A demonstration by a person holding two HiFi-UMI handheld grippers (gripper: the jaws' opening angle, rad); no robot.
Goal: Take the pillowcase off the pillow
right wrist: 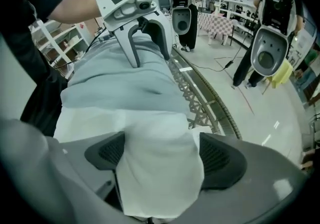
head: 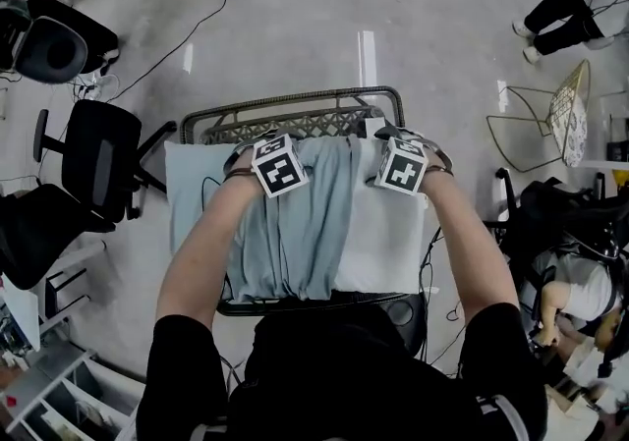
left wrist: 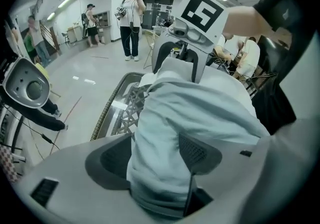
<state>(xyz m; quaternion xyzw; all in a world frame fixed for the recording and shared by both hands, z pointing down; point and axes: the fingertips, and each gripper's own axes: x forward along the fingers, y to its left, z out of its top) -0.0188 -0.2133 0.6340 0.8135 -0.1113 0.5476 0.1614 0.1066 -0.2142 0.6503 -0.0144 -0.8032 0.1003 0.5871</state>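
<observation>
Across the wire basket (head: 295, 98) lies a white pillow (head: 385, 233), with the pale blue pillowcase (head: 295, 223) bunched and creased over its left half. The left gripper (left wrist: 157, 154) has its jaws pinching the pillowcase. The right gripper (right wrist: 164, 155) has its jaws spread around the pillow's bare end.

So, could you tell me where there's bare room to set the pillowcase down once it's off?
The cart is crowded: pillow and pillowcase cover nearly all of it, leaving only a lattice strip by the far rail. The floor beyond that rail is the roomiest patch. A chair hems the left, a wire rack the right.
</observation>
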